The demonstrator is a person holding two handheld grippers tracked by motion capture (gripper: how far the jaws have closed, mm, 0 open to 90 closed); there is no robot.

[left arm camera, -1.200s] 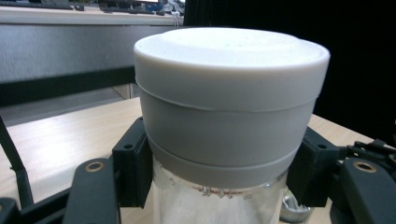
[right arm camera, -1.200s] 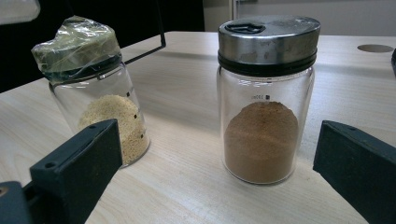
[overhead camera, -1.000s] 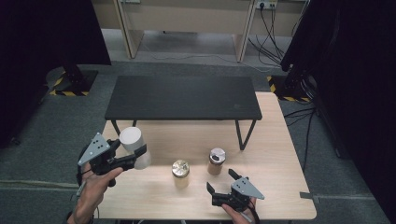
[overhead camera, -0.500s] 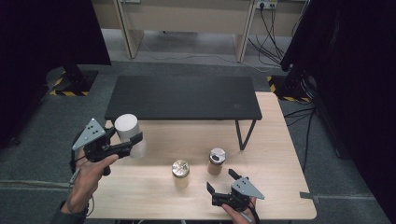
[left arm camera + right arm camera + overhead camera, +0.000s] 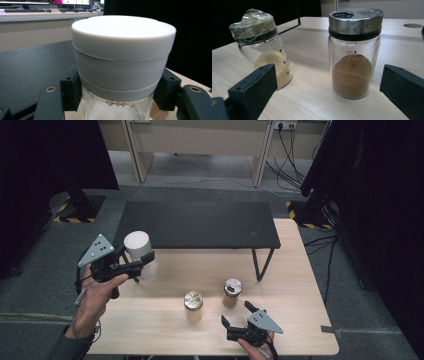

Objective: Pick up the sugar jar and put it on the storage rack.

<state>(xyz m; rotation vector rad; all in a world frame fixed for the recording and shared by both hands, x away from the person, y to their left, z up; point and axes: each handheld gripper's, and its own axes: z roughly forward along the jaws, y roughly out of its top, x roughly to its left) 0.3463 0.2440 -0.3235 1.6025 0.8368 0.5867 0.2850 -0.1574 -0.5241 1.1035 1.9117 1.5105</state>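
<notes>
Grey carpeted room with dark curtains at both sides, seen from the high view; pale wooden table (image 5: 300, 270) at centre, with a low black shelf (image 5: 200, 222) standing across its far half. Left of the shelf's front edge, left gripper (image 5: 142, 261) raised off the table, clamped on a white-lidded clear jar (image 5: 138, 251). In front of the shelf, two small jars standing on the wood: gold-topped jar (image 5: 193, 305) and, just beside it toward the right, steel-lidded jar (image 5: 231, 292). Nearer the table's front edge than both, right gripper (image 5: 238, 316) held low, jaws spread, grasping nothing. From the left gripper view: black jaws pressed against both sides of the jar just under its white lid (image 5: 123, 45), shelf top behind at left. From the right gripper view: jaws wide apart, film-wrapped jar of pale grains (image 5: 263, 50) and steel-lidded jar of brown powder (image 5: 353, 52) upright between them, farther off, untouched.
</notes>
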